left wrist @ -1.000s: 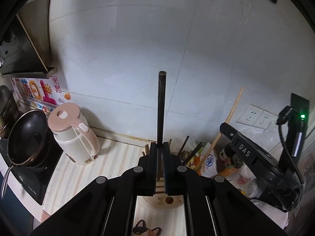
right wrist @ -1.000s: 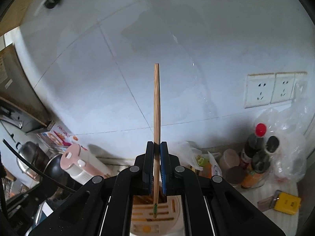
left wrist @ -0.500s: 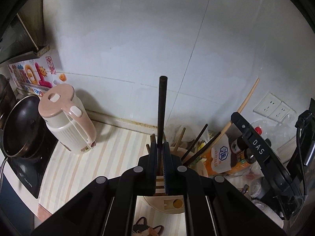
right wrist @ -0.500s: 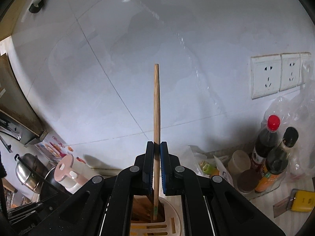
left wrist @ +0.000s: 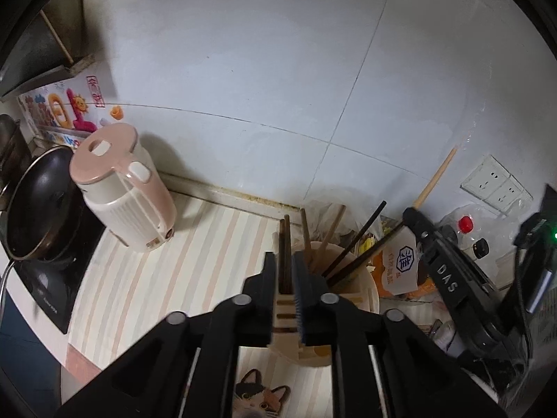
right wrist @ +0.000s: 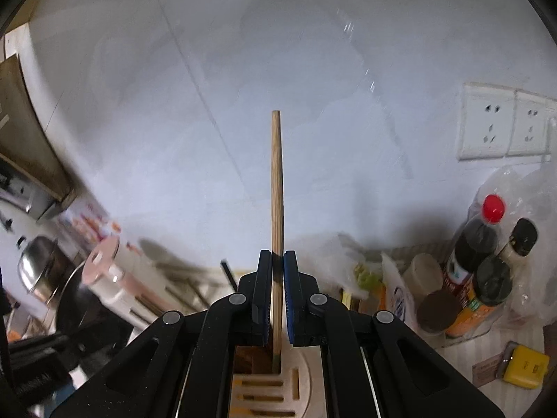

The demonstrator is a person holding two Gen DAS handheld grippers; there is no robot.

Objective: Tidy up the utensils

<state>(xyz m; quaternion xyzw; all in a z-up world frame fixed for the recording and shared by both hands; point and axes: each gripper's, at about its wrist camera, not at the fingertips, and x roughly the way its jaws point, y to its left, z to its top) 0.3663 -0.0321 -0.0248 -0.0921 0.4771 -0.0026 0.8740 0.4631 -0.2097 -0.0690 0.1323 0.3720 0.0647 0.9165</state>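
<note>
On the striped counter [left wrist: 181, 264] stands the beige utensil holder [left wrist: 369, 296], dark and wooden chopsticks already leaning in it, and both grippers hover right above it. The left gripper [left wrist: 286, 275] has its jaws parted, holding nothing, with two dark chopsticks [left wrist: 286, 254] standing in the holder between them. The right gripper [right wrist: 277, 278] is clamped on a pale wooden chopstick [right wrist: 277, 181], tip just at the holder's opening; best keep it upright, lower straight, then release.
</note>
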